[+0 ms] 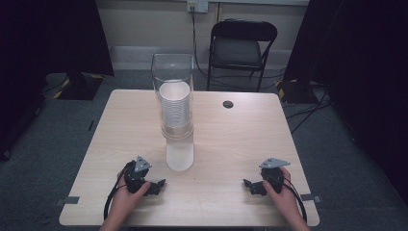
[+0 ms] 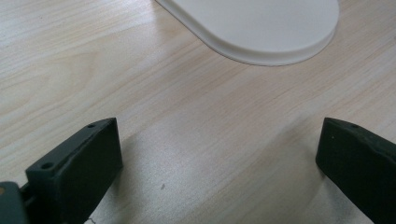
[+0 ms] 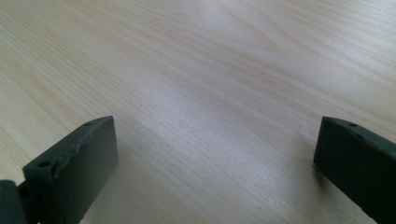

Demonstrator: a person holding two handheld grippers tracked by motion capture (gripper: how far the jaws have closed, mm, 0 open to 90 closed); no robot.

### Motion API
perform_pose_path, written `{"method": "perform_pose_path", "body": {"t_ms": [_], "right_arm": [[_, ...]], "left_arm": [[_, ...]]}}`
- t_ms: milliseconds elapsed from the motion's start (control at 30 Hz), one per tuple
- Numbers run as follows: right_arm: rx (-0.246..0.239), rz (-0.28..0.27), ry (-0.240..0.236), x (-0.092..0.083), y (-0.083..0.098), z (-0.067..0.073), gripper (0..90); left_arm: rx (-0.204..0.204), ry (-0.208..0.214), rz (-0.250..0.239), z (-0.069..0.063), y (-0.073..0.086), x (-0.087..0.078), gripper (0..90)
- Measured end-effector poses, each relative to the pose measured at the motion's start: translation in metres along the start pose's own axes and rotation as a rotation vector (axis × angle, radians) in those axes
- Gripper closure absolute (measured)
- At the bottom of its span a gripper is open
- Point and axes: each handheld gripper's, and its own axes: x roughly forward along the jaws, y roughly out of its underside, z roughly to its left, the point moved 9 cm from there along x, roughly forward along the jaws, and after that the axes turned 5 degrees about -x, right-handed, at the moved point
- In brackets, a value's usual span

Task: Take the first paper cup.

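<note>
With both the left gripper (image 1: 155, 185) and right gripper (image 1: 252, 186) spread wide and empty on the pale wooden table (image 1: 240, 144), the single upside-down white paper cup (image 1: 179, 155) before the clear plastic container (image 1: 172, 91) of stacked white cups (image 1: 174, 107) looks light and crushable, best pinched gently across its wall.

**Black grippers, grey plates, bare hands**

Each hand grips a black tool: the left gripper (image 1: 159, 184) and the right gripper (image 1: 248, 184), both nearer the person than the white cup stack (image 1: 175, 111). Each carries a grey three-cornered plate dotted with small screws, plus a trailing black cable. The blocky jaws show round screw holes. No sleeves cover the forearms.
</note>
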Motion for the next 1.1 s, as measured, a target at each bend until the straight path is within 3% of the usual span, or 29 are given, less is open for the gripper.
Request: {"method": "perform_pose_path", "body": {"t_ms": [400, 533, 567, 633, 667, 733, 800, 1033, 1100], "right_arm": [[-0.002, 0.0, -0.001, 0.0, 0.0, 0.0, 0.0], [-0.002, 0.0, -0.001, 0.0, 0.0, 0.0, 0.0], [-0.002, 0.0, -0.001, 0.0, 0.0, 0.0, 0.0], [-0.001, 0.0, -0.001, 0.0, 0.0, 0.0, 0.0], [-0.001, 0.0, -0.001, 0.0, 0.0, 0.0, 0.0], [-0.001, 0.0, 0.001, 0.0, 0.0, -0.001, 0.0], [-0.002, 0.0, 0.001, 0.0, 0.0, -0.001, 0.0], [0.0, 0.001, 0.003, 0.0, 0.0, 0.0, 0.0], [0.0, 0.001, 0.003, 0.0, 0.0, -0.001, 0.0]], "left_arm": [[0.008, 0.001, 0.003, -0.001, 0.001, -0.001, 0.0], [0.039, 0.018, -0.004, -0.004, 0.0, -0.001, 2.1], [0.024, 0.036, -0.021, -0.007, -0.002, 0.0, 5.9], [0.032, 0.04, -0.026, -0.009, -0.007, 0.0, 17.9], [0.019, 0.047, -0.019, -0.01, -0.009, 0.001, 19.3], [-0.001, 0.066, -0.029, -0.013, -0.015, 0.001, 15.9], [0.01, 0.071, -0.039, -0.013, -0.022, 0.0, 16.9], [-0.017, 0.094, -0.102, -0.017, -0.058, -0.006, 16.7], [-0.026, 0.101, -0.14, -0.018, -0.07, -0.007, 16.4]]}}
